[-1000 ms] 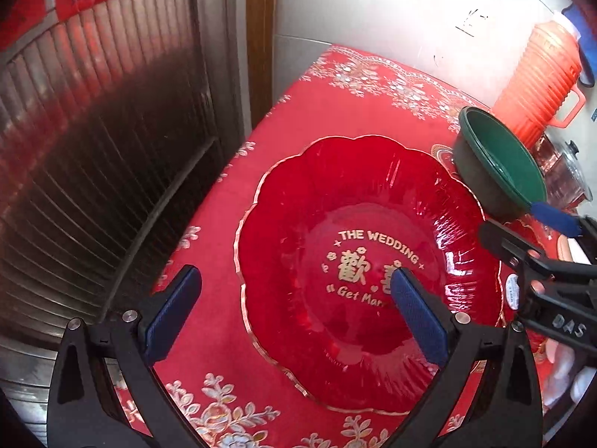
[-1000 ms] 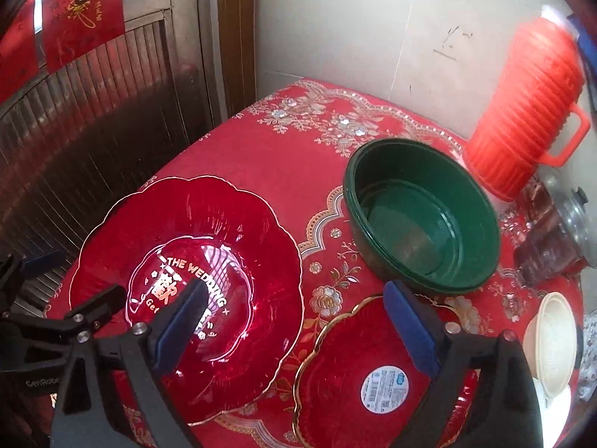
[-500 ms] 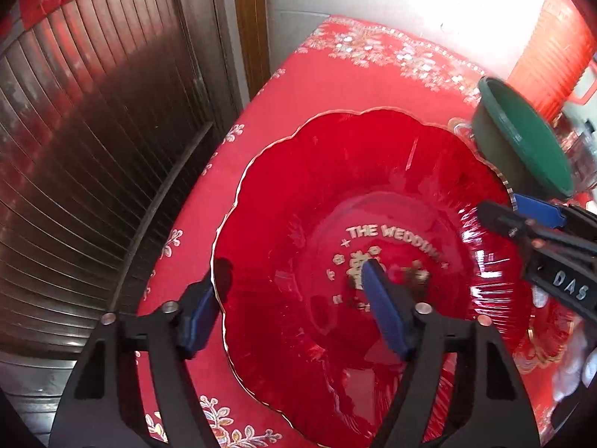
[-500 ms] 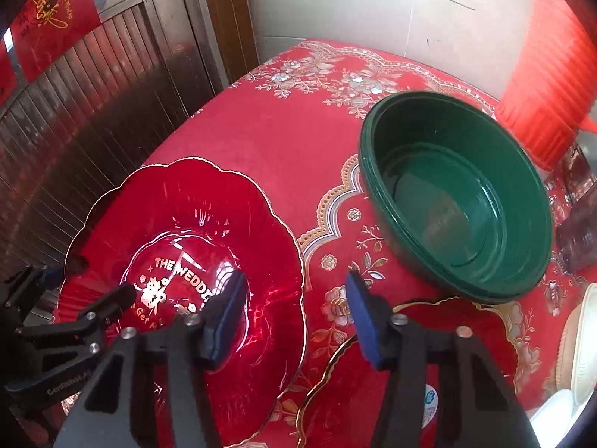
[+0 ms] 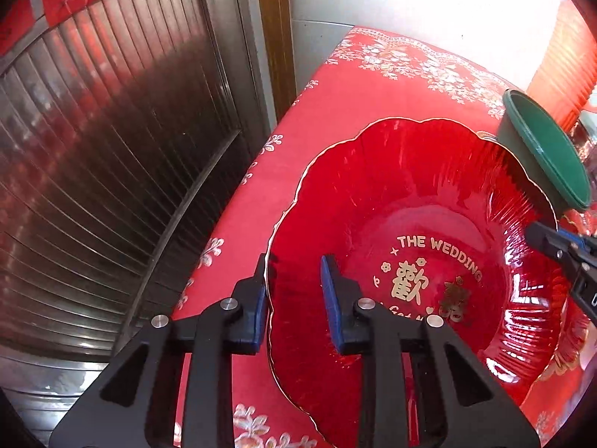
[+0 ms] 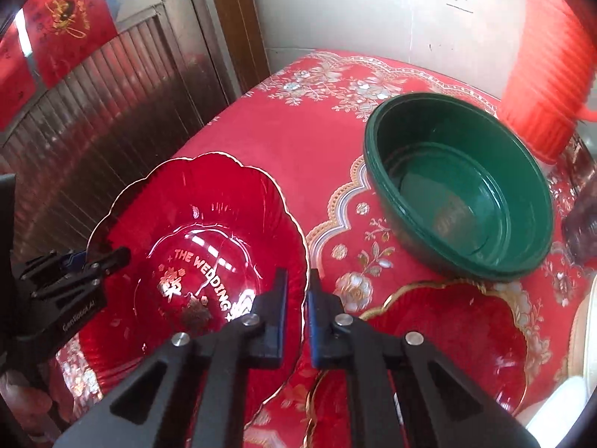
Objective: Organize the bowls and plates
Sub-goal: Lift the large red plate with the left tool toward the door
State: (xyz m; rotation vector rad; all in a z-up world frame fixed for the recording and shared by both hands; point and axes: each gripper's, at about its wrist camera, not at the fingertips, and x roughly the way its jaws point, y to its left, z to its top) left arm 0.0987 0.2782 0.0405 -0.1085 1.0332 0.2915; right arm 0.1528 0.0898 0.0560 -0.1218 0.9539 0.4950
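Note:
A large red scalloped glass plate (image 5: pixel 429 201) with gold "THE WEDDING" lettering lies on the red tablecloth; it also shows in the right wrist view (image 6: pixel 209 231). My left gripper (image 5: pixel 294 283) is shut on its left rim, one pad outside and one inside. My right gripper (image 6: pixel 296 298) is shut on its right rim. A second, smaller red plate (image 6: pixel 447 332) lies to the right, below a dark green bowl (image 6: pixel 459 190), which also shows in the left wrist view (image 5: pixel 548 149).
An orange ribbed jug (image 6: pixel 548 74) stands at the back right by the white wall. A metal ribbed shutter (image 5: pixel 104 156) runs along the table's left edge. A glass lidded pot (image 6: pixel 582 224) and white dishes (image 6: pixel 582 336) sit at the far right.
Both grippers have closed from wide open onto opposite rims of the large red plate. The left one moved left to the rim; the right one moved forward and down.

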